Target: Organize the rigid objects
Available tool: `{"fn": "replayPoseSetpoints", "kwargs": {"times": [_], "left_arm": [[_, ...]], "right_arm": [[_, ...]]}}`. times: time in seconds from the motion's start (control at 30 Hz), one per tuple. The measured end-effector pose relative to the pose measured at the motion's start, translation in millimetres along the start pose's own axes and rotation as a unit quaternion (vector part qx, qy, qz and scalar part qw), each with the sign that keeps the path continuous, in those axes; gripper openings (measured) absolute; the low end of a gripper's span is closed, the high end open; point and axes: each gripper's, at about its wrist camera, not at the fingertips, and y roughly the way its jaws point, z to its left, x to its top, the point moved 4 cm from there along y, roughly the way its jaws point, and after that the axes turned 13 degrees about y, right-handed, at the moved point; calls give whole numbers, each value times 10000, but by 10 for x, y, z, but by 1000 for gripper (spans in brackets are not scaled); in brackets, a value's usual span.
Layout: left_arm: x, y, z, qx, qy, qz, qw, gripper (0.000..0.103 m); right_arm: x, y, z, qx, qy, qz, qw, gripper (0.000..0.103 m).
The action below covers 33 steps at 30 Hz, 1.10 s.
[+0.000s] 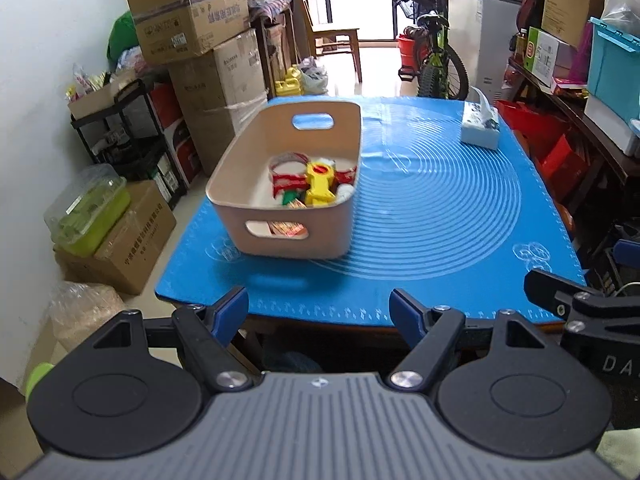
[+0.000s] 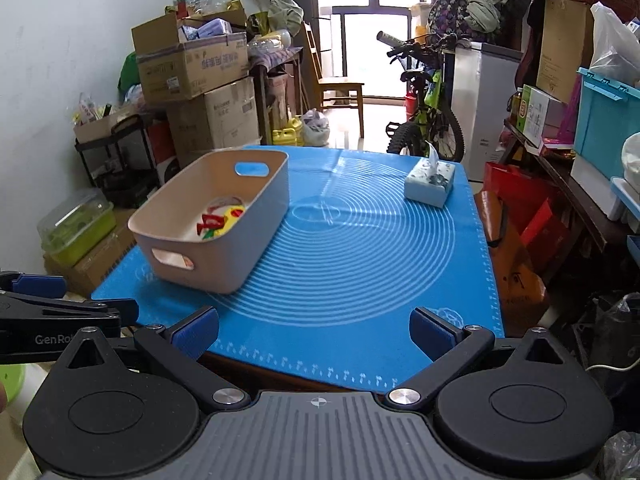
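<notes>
A beige plastic bin with handle slots stands on the left part of the blue mat. Inside lie a yellow toy piece, red-and-white wrappers and other small items. My left gripper is open and empty, held off the table's near edge. My right gripper is open and empty, also at the near edge. The right gripper's body shows at the right of the left wrist view. The left gripper's body shows at the left of the right wrist view.
A tissue box stands at the mat's far right. Stacked cardboard boxes and a black shelf line the left wall. A bicycle and a wooden chair stand beyond the table. Shelves with boxes are on the right.
</notes>
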Motion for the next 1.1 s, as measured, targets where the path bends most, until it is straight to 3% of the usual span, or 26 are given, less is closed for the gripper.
{"fn": "replayPoseSetpoints", "kwargs": {"times": [0.53, 1.1], "left_arm": [[-511, 313, -273, -85, 212, 127, 9997, 78], [-612, 377, -277, -89, 125, -82, 9998, 78]], "right_arm": [[-496, 112, -251, -187, -182, -149, 9995, 101], [-599, 172, -287, -20, -76, -175, 9998, 101]]}}
